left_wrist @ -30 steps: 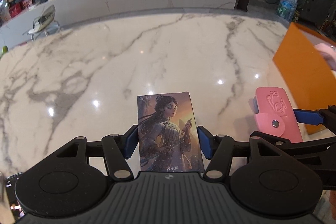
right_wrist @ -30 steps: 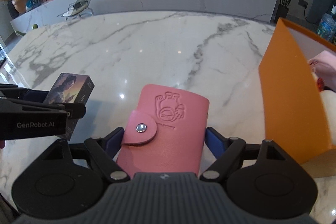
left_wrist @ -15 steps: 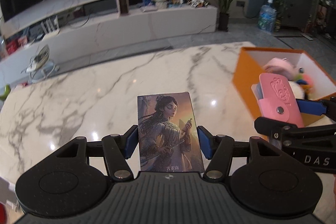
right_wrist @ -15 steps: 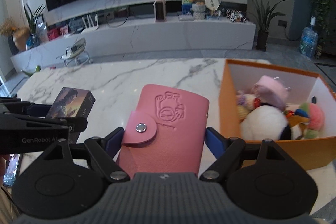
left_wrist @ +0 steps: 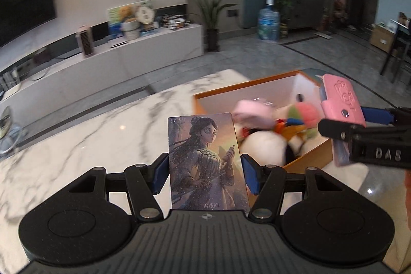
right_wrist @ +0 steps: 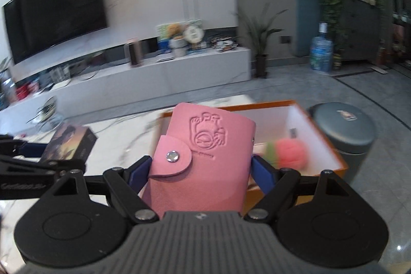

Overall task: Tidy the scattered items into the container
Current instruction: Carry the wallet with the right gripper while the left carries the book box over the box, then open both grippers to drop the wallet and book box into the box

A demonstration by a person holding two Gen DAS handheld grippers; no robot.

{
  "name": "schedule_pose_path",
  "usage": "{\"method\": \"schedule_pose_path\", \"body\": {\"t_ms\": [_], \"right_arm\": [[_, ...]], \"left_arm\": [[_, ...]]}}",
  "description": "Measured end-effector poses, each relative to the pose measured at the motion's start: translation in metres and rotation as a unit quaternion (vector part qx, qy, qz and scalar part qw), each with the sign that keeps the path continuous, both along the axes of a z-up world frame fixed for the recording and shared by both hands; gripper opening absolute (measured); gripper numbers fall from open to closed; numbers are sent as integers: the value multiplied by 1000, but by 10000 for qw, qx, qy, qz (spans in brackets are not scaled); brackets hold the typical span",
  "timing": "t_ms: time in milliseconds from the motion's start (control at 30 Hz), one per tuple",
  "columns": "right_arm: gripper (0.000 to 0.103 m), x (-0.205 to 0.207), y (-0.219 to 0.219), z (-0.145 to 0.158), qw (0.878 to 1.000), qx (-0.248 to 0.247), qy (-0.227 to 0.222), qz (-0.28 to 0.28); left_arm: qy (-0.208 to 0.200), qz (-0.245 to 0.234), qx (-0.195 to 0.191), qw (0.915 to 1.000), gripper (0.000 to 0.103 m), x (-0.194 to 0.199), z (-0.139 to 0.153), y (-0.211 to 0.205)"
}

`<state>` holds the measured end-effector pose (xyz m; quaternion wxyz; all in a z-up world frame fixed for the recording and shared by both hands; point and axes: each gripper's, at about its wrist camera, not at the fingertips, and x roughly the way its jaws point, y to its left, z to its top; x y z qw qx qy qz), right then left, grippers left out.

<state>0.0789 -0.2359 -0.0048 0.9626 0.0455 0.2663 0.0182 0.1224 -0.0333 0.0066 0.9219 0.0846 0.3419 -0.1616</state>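
1. The left gripper (left_wrist: 205,172) clamps an illustrated card box (left_wrist: 208,163) between its blue pads, above the marble table (left_wrist: 102,135), just beside the orange box (left_wrist: 305,158).
2. The right gripper (right_wrist: 203,172) grips a pink card wallet (right_wrist: 203,161) over the orange box, which holds plush toys (left_wrist: 264,143).

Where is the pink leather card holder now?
The pink leather card holder sits clamped in the right gripper, in front of the orange box.
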Motion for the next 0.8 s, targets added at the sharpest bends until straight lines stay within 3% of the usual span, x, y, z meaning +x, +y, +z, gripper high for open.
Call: {"method": "schedule_pose_path", "body": {"t_ms": [200, 433, 800], "right_arm": [[84, 32, -58, -5, 9992, 8, -14, -400], [84, 71, -101, -30, 9990, 247, 138, -354], [84, 112, -125, -67, 9977, 293, 546, -261]], "left_arm": [[-2, -512, 170, 9985, 69, 29, -12, -56], [39, -1029, 532, 9933, 69, 59, -40, -111], [177, -1445, 845, 9857, 69, 76, -81, -146]]}}
